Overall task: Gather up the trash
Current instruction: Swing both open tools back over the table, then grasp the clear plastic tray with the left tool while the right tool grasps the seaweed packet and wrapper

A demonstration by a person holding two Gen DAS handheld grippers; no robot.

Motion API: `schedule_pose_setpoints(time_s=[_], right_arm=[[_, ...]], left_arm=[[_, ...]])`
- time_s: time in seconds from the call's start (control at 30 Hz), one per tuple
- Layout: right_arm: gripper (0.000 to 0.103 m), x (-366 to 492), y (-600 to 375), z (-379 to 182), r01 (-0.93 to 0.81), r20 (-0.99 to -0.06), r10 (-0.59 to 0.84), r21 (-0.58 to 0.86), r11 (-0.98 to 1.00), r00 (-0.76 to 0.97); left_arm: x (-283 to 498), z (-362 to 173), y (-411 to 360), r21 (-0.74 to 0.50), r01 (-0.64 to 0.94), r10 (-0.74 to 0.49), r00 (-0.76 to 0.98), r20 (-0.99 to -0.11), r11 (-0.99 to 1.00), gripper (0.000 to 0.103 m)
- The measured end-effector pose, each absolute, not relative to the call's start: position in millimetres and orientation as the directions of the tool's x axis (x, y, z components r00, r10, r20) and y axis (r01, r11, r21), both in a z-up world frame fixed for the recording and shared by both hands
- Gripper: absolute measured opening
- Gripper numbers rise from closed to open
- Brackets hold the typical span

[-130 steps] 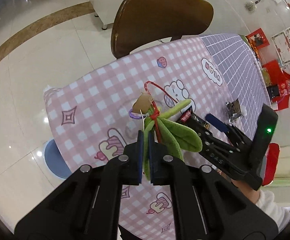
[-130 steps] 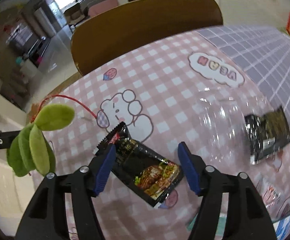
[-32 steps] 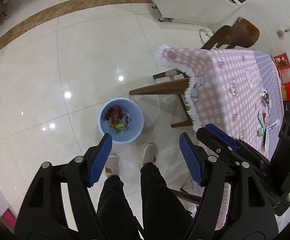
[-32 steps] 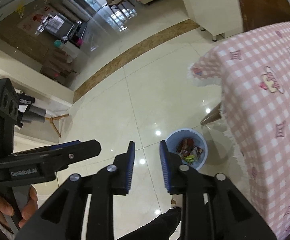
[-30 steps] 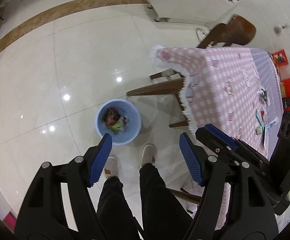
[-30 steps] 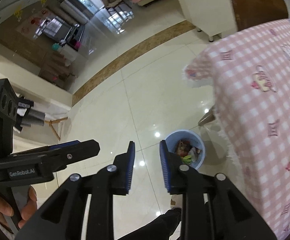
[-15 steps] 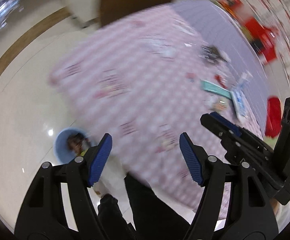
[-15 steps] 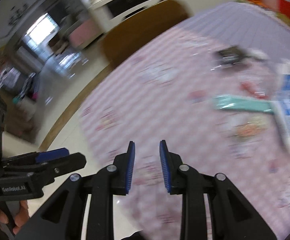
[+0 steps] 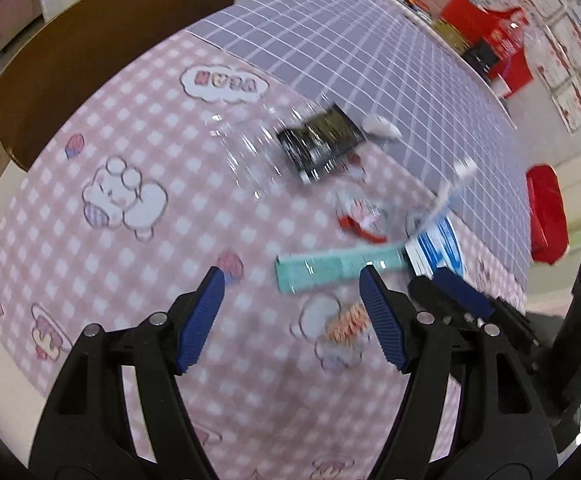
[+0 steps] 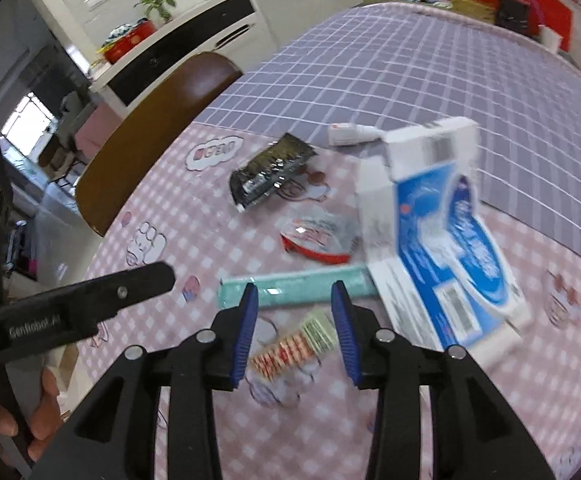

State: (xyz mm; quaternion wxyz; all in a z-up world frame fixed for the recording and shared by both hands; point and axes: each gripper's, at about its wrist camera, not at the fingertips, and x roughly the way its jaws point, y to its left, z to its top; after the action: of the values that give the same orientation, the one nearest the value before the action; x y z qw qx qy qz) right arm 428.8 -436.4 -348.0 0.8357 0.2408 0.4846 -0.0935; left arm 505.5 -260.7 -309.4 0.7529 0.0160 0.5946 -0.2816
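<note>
Litter lies on the pink checked tablecloth (image 9: 90,248): a black foil wrapper (image 9: 318,142) (image 10: 268,174), a red and clear wrapper (image 9: 360,220) (image 10: 318,236), a long teal box (image 9: 330,272) (image 10: 290,284), a flattened blue and white carton (image 10: 442,248) (image 9: 434,244) and a small striped packet (image 10: 294,346) (image 9: 346,324). My left gripper (image 9: 290,280) hovers open above the cloth, nothing between its fingers. My right gripper (image 10: 294,296) hangs over the teal box and striped packet; its jaws are opening and hold nothing.
A brown chair back (image 9: 90,52) (image 10: 150,124) stands at the table's far edge. A grey checked cloth (image 10: 410,68) covers the far half. A small white tube (image 10: 350,132) lies near the carton. Red items (image 9: 546,212) sit off the right edge.
Both grippers swung from above the floor and the blue bin back over the table and closer to the litter. The right jaws have widened; the left stays open.
</note>
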Motion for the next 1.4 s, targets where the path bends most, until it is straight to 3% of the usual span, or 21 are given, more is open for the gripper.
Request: schedule_pose_setpoints(time_s=[0.2,0.37,0.63,0.83,0.93,1.03,1.27,1.33,1.4], right_arm=[[0.048,467,-432,-362,0.315,-0.864,0.081,0.266,0.911,0.497],[0.051,489,-440,-377,0.278,-0.877,0.021,0.175,0.944,0.48],[0.054,501,-452,-404,0.224,-0.896,0.049,0.162,0.961,0.441],[0.053,506,-455,-407,0.221,-0.888,0.067,0.185,0.958,0.454],[0.043,506,-455,-405,0.214,-0.882,0.084,0.204,0.955,0.464],[0.041,507,-455,-404,0.216,-0.881,0.095,0.216,0.952,0.464],[0.034,505,-458,-401,0.248,-0.877,0.107,0.247,0.937,0.468],[0.012,505,-457,-400,0.24,-0.867,0.138,0.28,0.929,0.478],[0.011,505,-453,-396,0.244,-0.874,0.121,0.261,0.934,0.47]], left_arm=[[539,-323,-247,-0.308,0.331,-0.372,0.149,-0.916,0.892,0.069],[556,-335,-246,-0.308,0.274,-0.358,0.156,-0.921,0.911,0.069],[573,-354,-255,-0.324,0.224,-0.36,0.143,-0.922,0.919,0.069],[586,-370,-270,-0.337,0.212,-0.364,0.103,-0.926,0.917,0.053],[591,-376,-278,-0.335,0.219,-0.359,0.08,-0.93,0.916,0.041],[595,-377,-283,-0.328,0.231,-0.354,0.081,-0.932,0.916,0.034],[598,-376,-303,-0.238,0.295,-0.271,0.076,-0.96,0.925,0.034],[597,-377,-303,-0.242,0.288,-0.276,0.083,-0.958,0.927,0.029],[597,-377,-298,-0.267,0.273,-0.298,0.076,-0.952,0.924,0.027]])
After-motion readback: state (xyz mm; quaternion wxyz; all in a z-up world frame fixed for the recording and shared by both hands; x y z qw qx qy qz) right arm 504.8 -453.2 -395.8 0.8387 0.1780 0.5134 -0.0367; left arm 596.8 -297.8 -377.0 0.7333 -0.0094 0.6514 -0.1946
